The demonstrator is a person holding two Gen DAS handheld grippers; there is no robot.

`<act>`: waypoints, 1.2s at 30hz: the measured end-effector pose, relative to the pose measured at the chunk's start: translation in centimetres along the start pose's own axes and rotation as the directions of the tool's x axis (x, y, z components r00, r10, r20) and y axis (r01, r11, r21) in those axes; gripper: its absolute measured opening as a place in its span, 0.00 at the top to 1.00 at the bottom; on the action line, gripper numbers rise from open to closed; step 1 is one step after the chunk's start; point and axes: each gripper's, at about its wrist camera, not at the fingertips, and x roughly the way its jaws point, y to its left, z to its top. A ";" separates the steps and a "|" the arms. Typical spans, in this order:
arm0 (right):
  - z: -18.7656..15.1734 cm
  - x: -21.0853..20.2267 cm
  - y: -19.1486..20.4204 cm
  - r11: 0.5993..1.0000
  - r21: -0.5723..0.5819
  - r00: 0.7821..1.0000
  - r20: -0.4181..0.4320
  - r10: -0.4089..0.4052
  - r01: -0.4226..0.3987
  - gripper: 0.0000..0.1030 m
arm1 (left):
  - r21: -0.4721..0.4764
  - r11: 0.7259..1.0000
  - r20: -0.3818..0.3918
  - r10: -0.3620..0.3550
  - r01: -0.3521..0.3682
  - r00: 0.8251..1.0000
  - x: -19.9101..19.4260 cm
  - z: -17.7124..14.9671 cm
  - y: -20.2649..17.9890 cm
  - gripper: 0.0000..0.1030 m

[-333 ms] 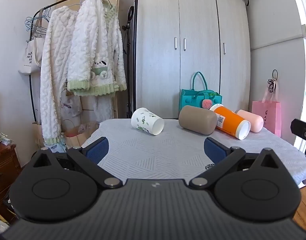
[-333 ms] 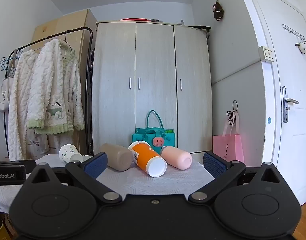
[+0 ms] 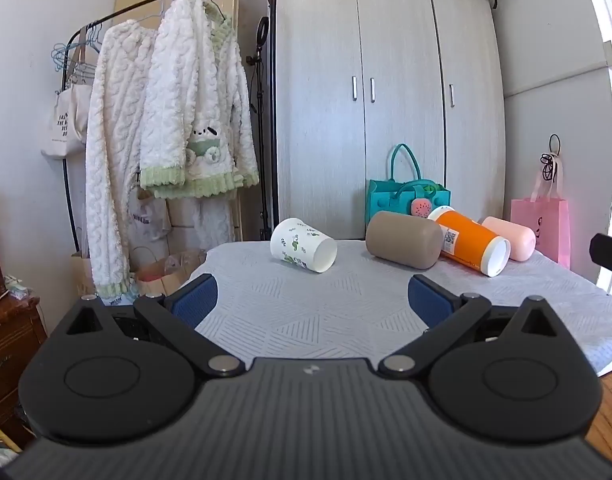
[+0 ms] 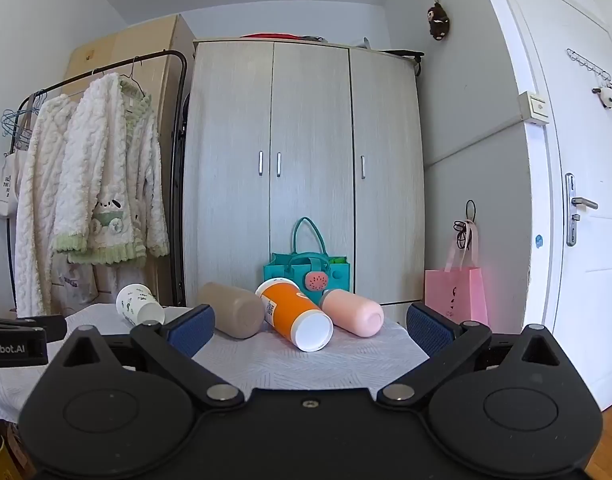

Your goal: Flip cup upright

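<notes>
So the counter (image 3: 306,320) had this pale patterned cloth on it, and four cups were all lying on their sides along the far edge. The white cup with the green leaf print (image 3: 304,244) was off on its own toward the left, mouth facing the near right. Next over was a brown cup (image 3: 403,240), bottom end toward us, touching an orange cup (image 3: 471,246) whose white open mouth pointed at the near right. Right behind that one a pink cup (image 3: 509,237) was snug up against it. None of them were upright yet.

The left tongs (image 3: 311,300) hung over the near part of the counter, spread wide, nothing between the blue pads, well short of the white cup. The right tongs (image 4: 309,326) were just as wide open and empty too, sitting low at counter height and aimed roughly at the orange cup (image 4: 296,312), but still apart from it.

Behind the counter there was a teal bag (image 4: 306,270) in front of a grey wardrobe (image 4: 306,168), a pink gift bag (image 4: 455,292) on the right, and fluffy white robes on a clothes rack (image 3: 166,120) to the left.
</notes>
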 end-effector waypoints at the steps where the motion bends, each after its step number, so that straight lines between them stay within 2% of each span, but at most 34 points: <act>1: 0.1 -0.2 0.0 1.000 -0.001 1.000 0.000 0.000 0.000 0.00 | 0.003 1.000 0.004 -0.001 0.001 1.000 -0.1 0.0 -0.1 0.00; 12: -0.2 0.2 0.6 0.999 -0.039 1.000 -0.014 -0.007 0.007 0.00 | 0.000 0.998 0.040 -0.056 0.056 0.998 -0.4 0.0 0.5 0.00; 22: -0.5 0.7 0.7 0.993 -0.090 0.994 -0.077 -0.082 0.075 0.00 | -0.013 0.994 0.066 -0.109 0.110 0.992 -1.0 -0.2 0.7 0.00; 36: -0.4 0.7 0.7 0.993 -0.082 0.991 -0.088 -0.096 0.089 0.00 | -0.009 0.992 0.066 -0.123 0.124 0.990 -1.2 -0.3 0.6 0.00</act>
